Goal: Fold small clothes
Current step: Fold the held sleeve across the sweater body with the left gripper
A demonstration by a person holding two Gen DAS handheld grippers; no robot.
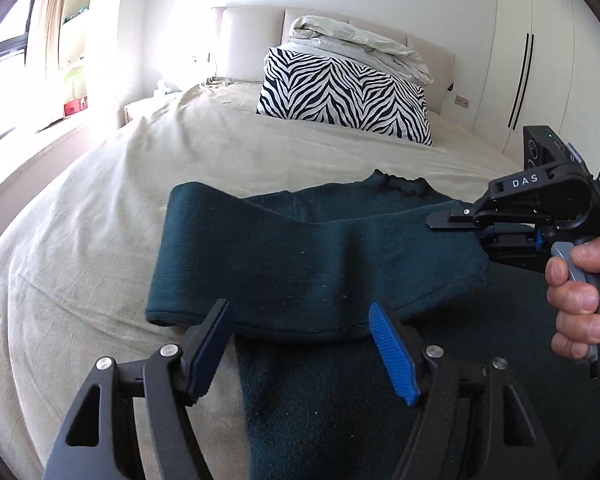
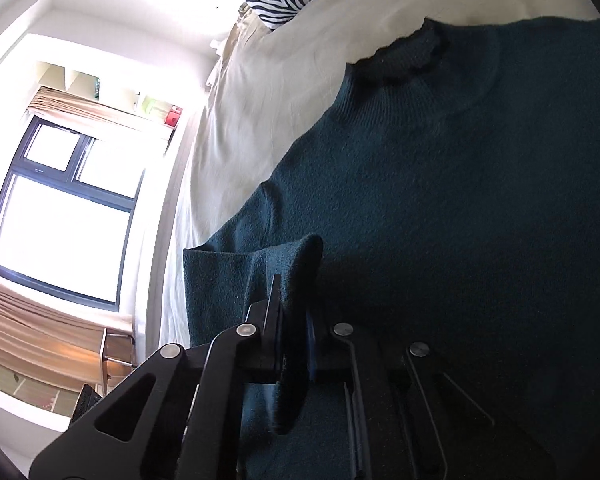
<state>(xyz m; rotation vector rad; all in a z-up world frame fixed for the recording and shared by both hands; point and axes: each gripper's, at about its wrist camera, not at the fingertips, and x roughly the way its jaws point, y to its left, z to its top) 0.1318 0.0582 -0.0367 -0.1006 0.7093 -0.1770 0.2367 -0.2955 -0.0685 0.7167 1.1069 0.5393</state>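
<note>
On the cream bed sheet [image 1: 100, 208], left wrist view, a dark teal sweater [image 1: 320, 264] lies with one sleeve folded across its body; the left gripper [image 1: 304, 352] hovers spread wide above its edge. From the right wrist view, the right gripper [image 2: 294, 320] pinches a fold of the sweater [image 2: 440, 200], fingers nearly together

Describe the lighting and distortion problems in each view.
Left wrist view: the window is blown out, the bed bulges from fisheye bending, and the sweater is sharp. Right wrist view: the window glares, and the sweater is dark and shadowed near the right hand-held gripper.
</note>
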